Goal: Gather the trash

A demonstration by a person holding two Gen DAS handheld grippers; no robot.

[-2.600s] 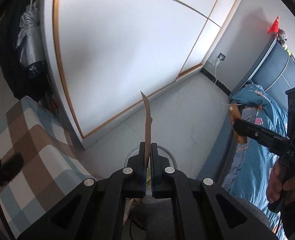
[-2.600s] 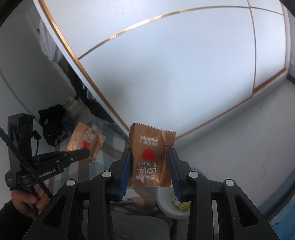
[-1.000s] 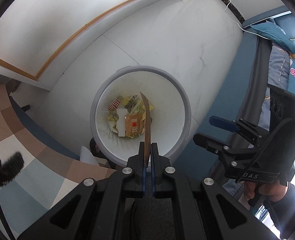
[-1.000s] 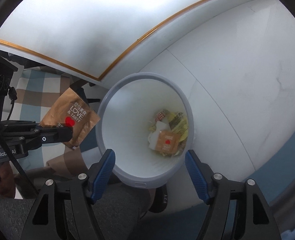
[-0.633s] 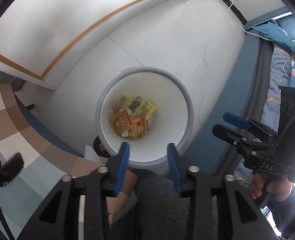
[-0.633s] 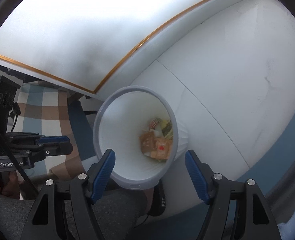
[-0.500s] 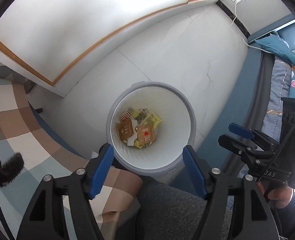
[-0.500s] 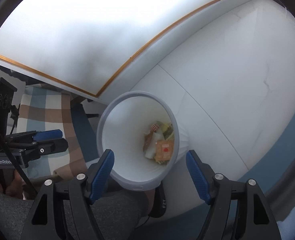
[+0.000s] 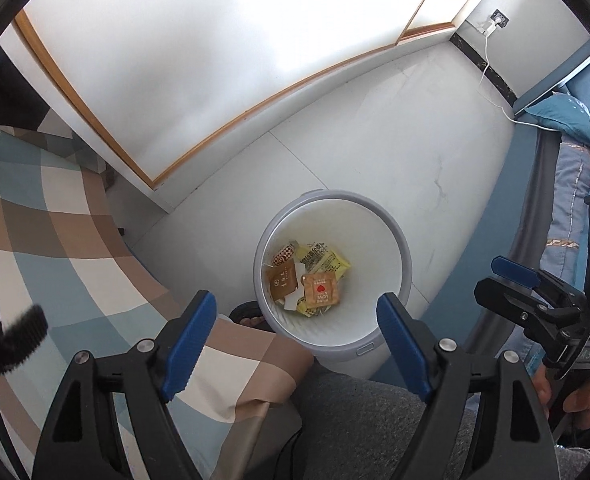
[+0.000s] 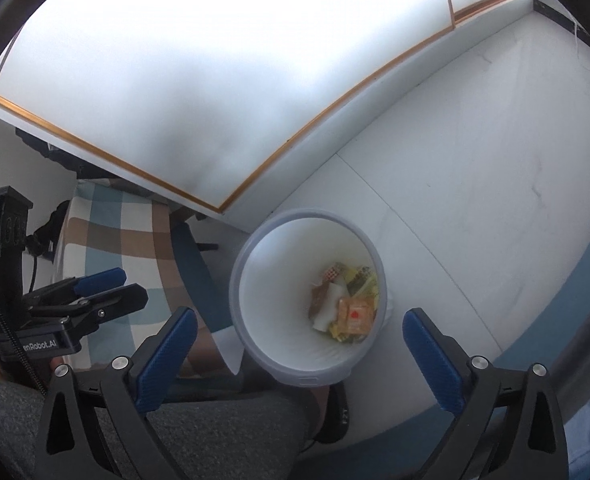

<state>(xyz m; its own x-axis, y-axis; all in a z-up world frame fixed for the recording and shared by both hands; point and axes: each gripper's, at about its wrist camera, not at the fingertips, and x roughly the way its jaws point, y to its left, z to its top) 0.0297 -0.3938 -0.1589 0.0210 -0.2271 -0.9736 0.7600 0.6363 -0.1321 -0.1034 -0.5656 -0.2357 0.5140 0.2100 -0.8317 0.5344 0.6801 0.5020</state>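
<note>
Trash bin (image 9: 391, 232), round, pale grey rim, white inside, stands on the white floor (image 9: 375, 140) close to a person's grey-clad knee (image 9: 359, 424). At its bottom lies a small heap of wrappers. Two brown snack packets: one with a red heart (image 9: 321, 289), face up, on top; the other (image 9: 282, 283) just left of it, touching, with only small print showing. Yellow wrappers (image 9: 327, 261) sit behind them, and a small checkered red-and-white packet (image 9: 284, 253) lies at the back left. White paper scraps show under the heap.

Left gripper (image 9: 297, 328) hangs above the bin's near rim, pointing steeply down. Its jaws have just been opening and stand wide, blue pads well apart, nothing between them. Right gripper (image 10: 297, 338) also looks down into the bin from the other side; its jaws have just been opening too and are spread as wide as they go, empty. In the right wrist view the heart packet (image 10: 356, 315) sits at the far right of the bin floor.

Each gripper appears in the other's view, held by a hand (image 9: 575, 394) at the frame edge.

A checked blue-and-brown cloth (image 9: 55, 240) covers furniture left of the bin. White wardrobe doors with gold trim (image 9: 215, 60) stand behind. A bed with blue bedding (image 9: 571, 184) runs along the right. A dark shoe (image 10: 335, 412) shows beside the bin's base.
</note>
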